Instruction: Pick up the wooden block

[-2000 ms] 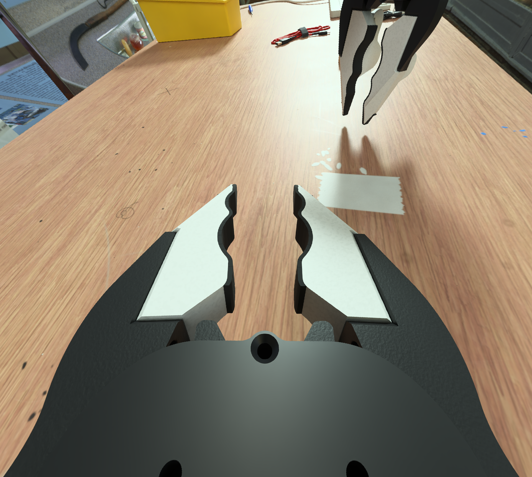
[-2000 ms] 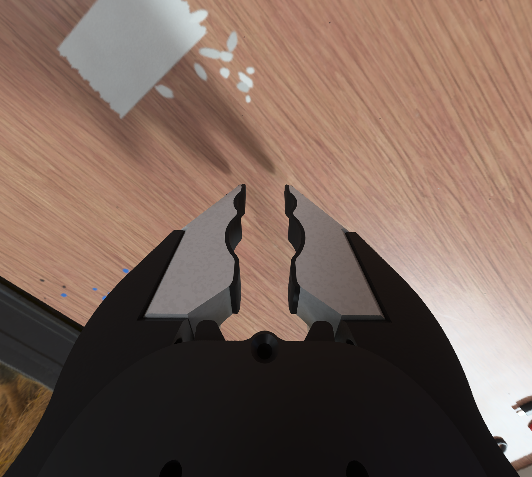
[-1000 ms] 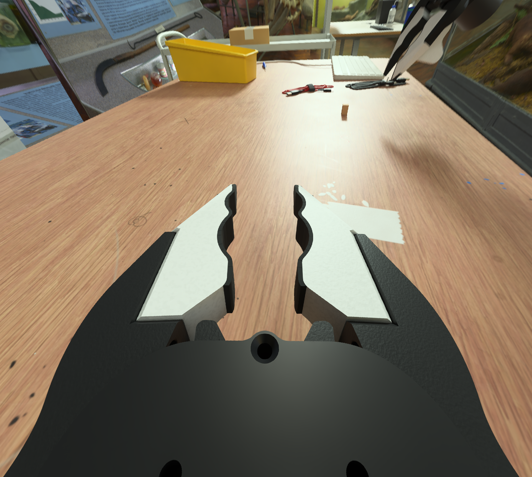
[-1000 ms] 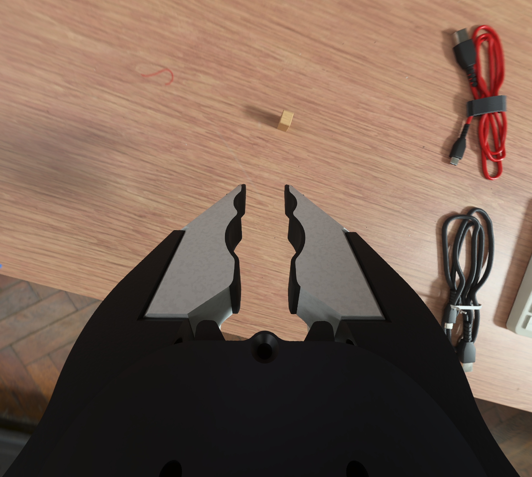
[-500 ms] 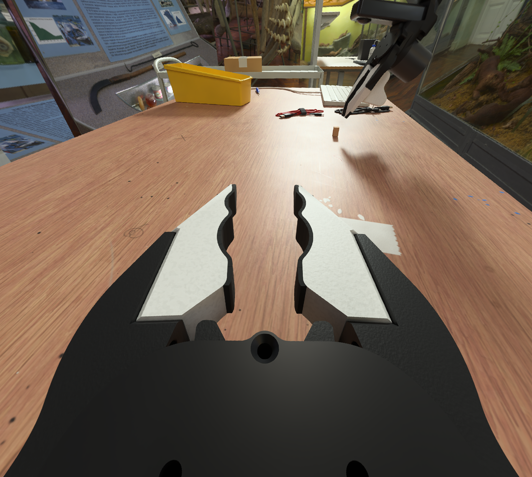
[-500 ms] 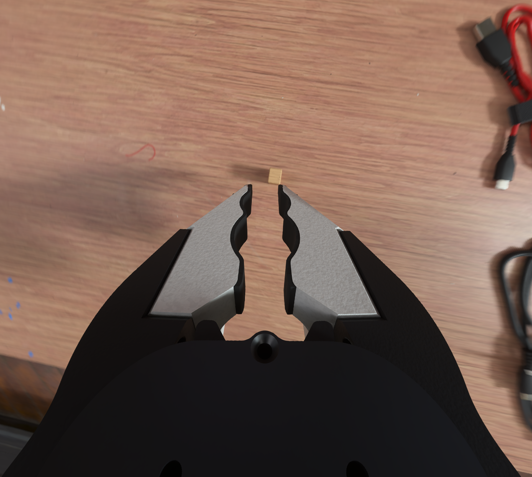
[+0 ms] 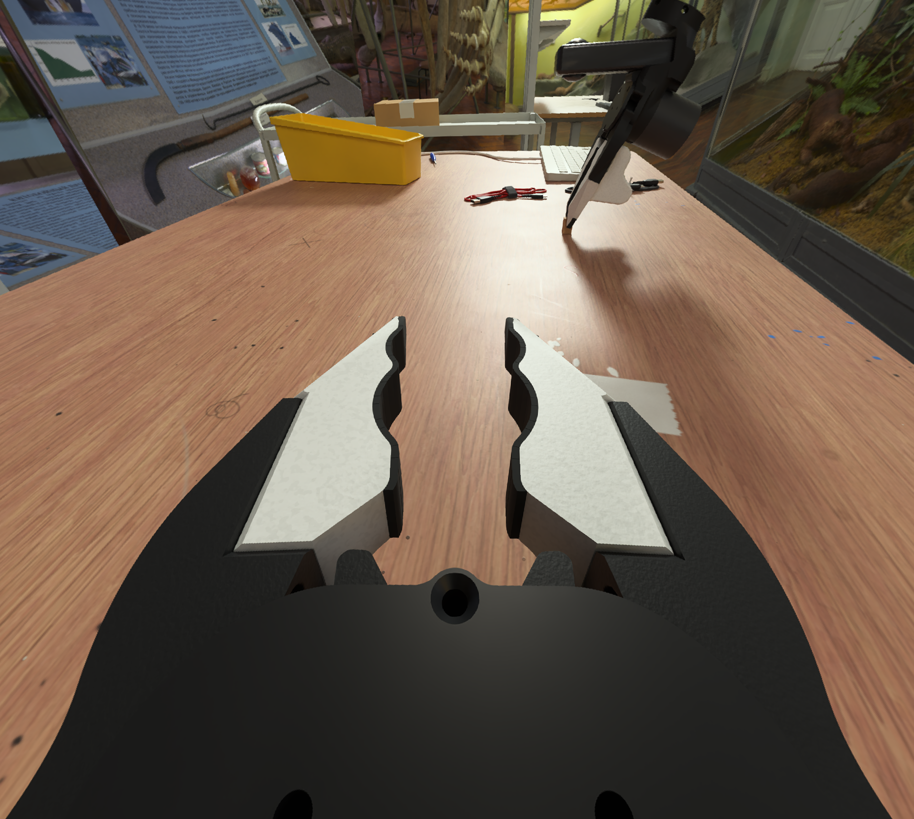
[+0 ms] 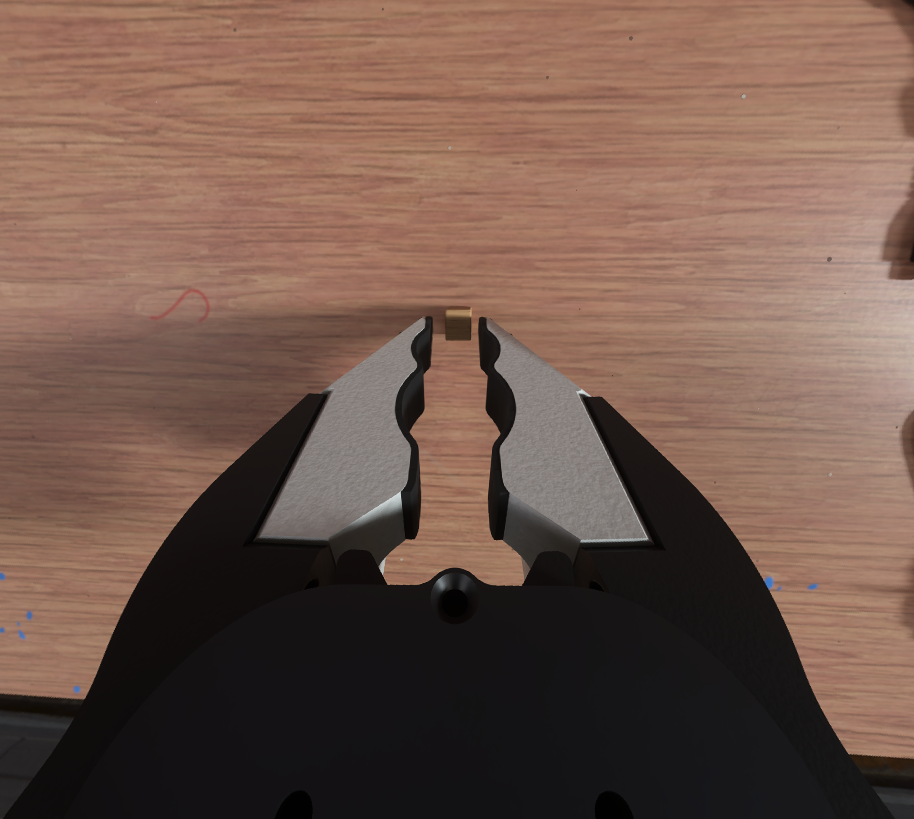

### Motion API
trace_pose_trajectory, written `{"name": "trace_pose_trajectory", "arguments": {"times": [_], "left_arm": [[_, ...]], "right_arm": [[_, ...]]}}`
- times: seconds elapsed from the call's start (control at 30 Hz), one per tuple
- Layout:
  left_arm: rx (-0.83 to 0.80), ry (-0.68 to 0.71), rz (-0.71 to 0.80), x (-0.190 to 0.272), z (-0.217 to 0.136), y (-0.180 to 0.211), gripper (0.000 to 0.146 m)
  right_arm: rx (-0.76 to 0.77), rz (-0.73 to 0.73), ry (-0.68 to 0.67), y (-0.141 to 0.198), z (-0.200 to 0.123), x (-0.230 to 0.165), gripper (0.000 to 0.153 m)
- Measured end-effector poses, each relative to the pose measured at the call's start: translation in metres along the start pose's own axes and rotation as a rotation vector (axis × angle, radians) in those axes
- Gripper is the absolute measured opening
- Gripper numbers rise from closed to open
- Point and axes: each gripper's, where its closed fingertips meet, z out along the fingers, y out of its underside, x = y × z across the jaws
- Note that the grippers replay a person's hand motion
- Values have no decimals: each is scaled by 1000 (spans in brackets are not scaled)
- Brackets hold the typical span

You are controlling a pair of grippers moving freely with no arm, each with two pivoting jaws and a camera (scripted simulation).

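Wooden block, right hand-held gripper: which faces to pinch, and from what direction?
Pinch the wooden block across its two opposite side faces, coming almost straight down from above. It is a small cube sitting flat on the table, clear of the cables, and its sides already line up with the open fingertips of the right hand-held gripper, which flank it. Lowering a bit further before closing looks sensible.

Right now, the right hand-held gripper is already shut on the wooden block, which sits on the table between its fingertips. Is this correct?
Not quite. The right hand-held gripper is open, not shut: the right wrist view shows gaps on both sides of the wooden block. The block does sit on the table between its fingertips.
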Motion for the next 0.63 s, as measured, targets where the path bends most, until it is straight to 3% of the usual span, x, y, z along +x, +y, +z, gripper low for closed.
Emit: {"name": "trace_pose_trajectory", "arguments": {"times": [0.13,0.3,0.43,0.63], "left_arm": [[10,2,11,2,0,-3,40],[22,3,28,5,0,-8,40],[21,-17,56,7,1,-12,40],[125,-23,88,22,11,-42,39]], "right_arm": [[15,-15,-18,0,-6,0,10],[301,-11,-160,-25,-48,-21,10],[740,11,-621,-65,-120,-85,9],[999,-1,-1175,-84,-201,-181,9]]}}
